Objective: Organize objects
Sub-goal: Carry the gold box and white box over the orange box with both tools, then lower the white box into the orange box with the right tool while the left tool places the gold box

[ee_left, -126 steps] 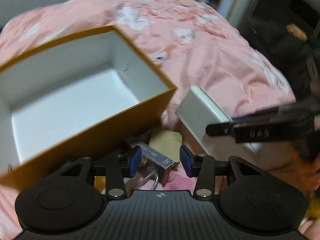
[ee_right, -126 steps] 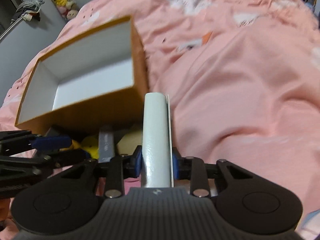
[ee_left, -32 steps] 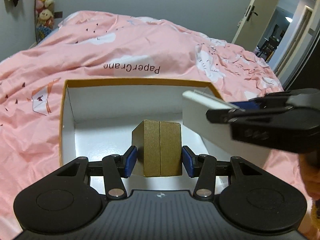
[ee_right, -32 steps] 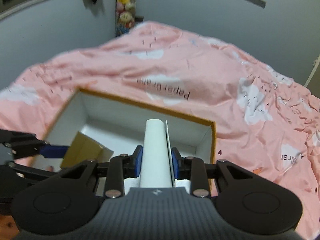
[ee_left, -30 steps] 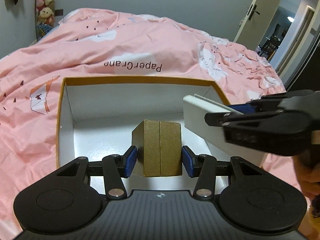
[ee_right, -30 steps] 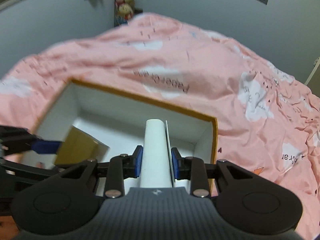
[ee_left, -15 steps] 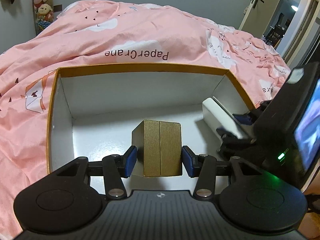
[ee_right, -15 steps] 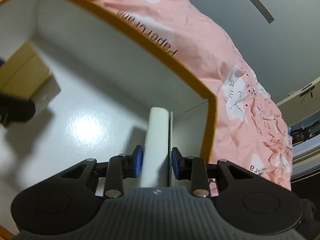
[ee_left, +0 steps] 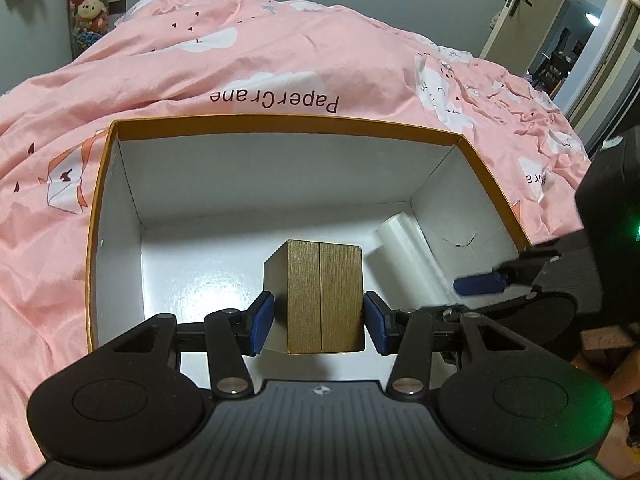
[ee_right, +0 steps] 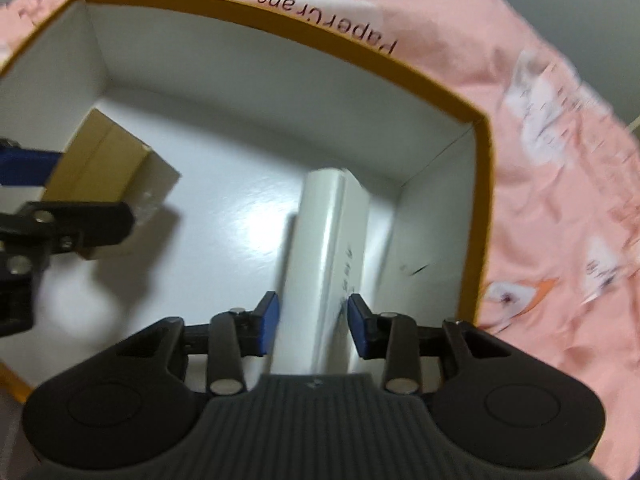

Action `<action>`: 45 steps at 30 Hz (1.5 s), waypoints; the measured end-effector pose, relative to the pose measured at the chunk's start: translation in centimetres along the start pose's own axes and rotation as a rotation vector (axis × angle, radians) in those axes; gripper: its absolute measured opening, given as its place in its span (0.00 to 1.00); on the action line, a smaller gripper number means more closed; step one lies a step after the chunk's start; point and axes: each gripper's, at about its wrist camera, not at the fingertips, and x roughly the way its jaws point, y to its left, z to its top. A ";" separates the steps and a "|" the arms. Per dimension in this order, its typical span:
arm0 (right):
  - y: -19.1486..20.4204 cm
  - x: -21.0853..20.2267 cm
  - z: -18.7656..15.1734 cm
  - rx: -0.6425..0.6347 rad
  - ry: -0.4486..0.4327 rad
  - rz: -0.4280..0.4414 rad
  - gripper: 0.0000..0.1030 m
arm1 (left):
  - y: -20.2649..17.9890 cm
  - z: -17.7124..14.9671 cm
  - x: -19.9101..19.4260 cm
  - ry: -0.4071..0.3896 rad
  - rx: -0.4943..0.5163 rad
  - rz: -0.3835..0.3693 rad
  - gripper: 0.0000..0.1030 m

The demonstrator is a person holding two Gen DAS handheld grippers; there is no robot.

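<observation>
Pink bedspread (ee_left: 60, 128) at far left, under and around everything. Open orange storage box (ee_left: 280, 122) sat on it, white inside.

Left gripper (ee_left: 319, 322) reached in over the near edge, clamped tight on the gold box (ee_left: 324, 296), both blue pads pressed on its sides. Gold box held left of centre inside the storage box, low over the floor; cannot tell if touching down yet. No change there from half a second back: same grip, same pose.

Further right, white box (ee_left: 404, 240) now lay along the right wall of the storage box, far end tucked in the back right corner, rolled a bit onto its side in the right wrist view. Half a second earlier was pinched upright between the pads.

Right gripper (ee_right: 313, 322) eased apart, pads just off the white box's sides, straddling the near end.

Judged: white box delivered, right side free to pull out and fetch more. Gold box likely next to be set down and let go beside it. Minor risk of the retreating fingers nudging the white box.
</observation>
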 end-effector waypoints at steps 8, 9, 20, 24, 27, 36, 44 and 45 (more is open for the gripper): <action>-1.4 0.1 -0.2 0.073 0.053 0.155 0.43 | 0.2 0.5 0.6 0.027 -0.007 -0.018 0.54; -1.3 0.2 -0.1 0.062 0.059 0.160 0.46 | 0.2 0.6 0.7 0.031 -0.003 -0.018 0.54; 0.5 1.1 1.4 0.062 0.087 0.057 0.48 | -0.2 1.2 1.5 0.048 0.023 -0.013 0.54; 0.2 0.9 2.1 0.122 0.054 0.032 0.45 | -0.1 1.4 1.8 0.053 0.026 -0.014 0.54; 0.2 0.7 2.8 0.161 0.009 -0.019 0.31 | -0.1 1.4 1.9 0.056 0.026 -0.017 0.54; 0.2 1.6 3.8 0.195 -0.011 -0.056 0.23 | 0.1 1.3 2.2 0.068 0.020 -0.042 0.54; -1.7 -0.7 2.5 0.168 -0.052 0.079 0.24 | -1.5 0.2 3.0 0.204 0.141 -0.136 0.54; -1.9 -1.2 2.3 0.172 -0.056 0.092 0.24 | -1.9 0.0 3.2 0.226 0.161 -0.147 0.54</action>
